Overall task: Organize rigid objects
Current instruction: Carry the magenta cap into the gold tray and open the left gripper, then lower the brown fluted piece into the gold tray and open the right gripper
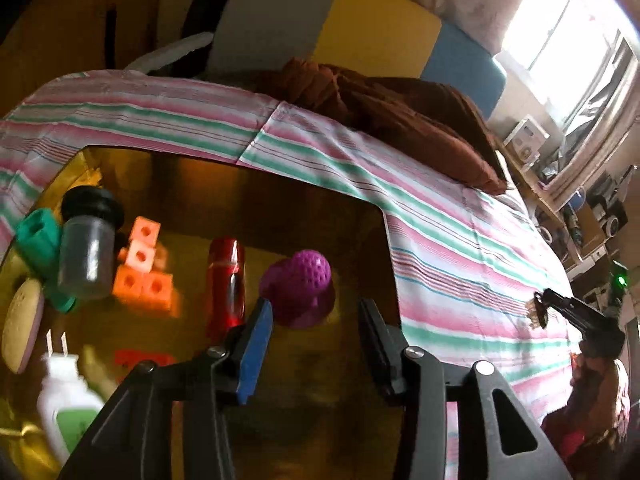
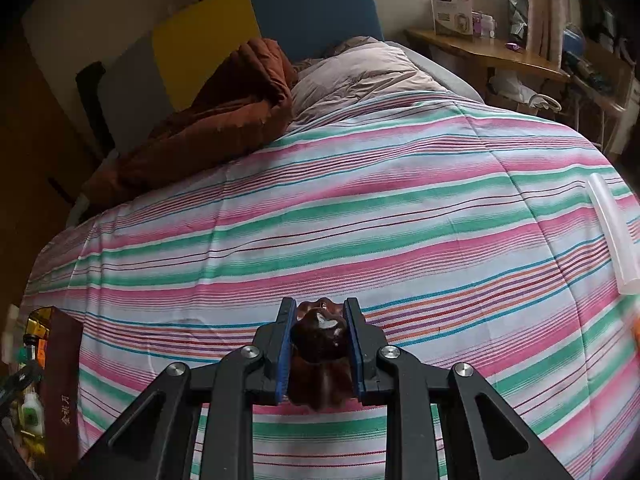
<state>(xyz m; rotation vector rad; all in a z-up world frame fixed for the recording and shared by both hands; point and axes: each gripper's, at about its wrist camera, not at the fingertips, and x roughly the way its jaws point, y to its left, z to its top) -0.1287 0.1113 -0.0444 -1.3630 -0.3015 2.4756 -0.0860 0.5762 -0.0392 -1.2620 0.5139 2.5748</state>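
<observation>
The left gripper (image 1: 316, 320) hangs with jaws apart and empty above a gold-lined box (image 1: 360, 208). A purple dimpled toy (image 1: 298, 288) lies just beyond its fingertips, beside a red bottle (image 1: 226, 280) and orange cubes (image 1: 142, 272). The right gripper (image 2: 320, 316) is clamped on a glossy dark-brown object (image 2: 320, 344) above a pink-and-green striped bedsheet (image 2: 360, 216). A brown quilt (image 2: 216, 120) lies near the headboard.

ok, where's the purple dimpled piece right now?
Left wrist view: the purple dimpled piece sits in the gold-lined box, centre, just right of the red bottle and just ahead of the open left gripper.
</observation>
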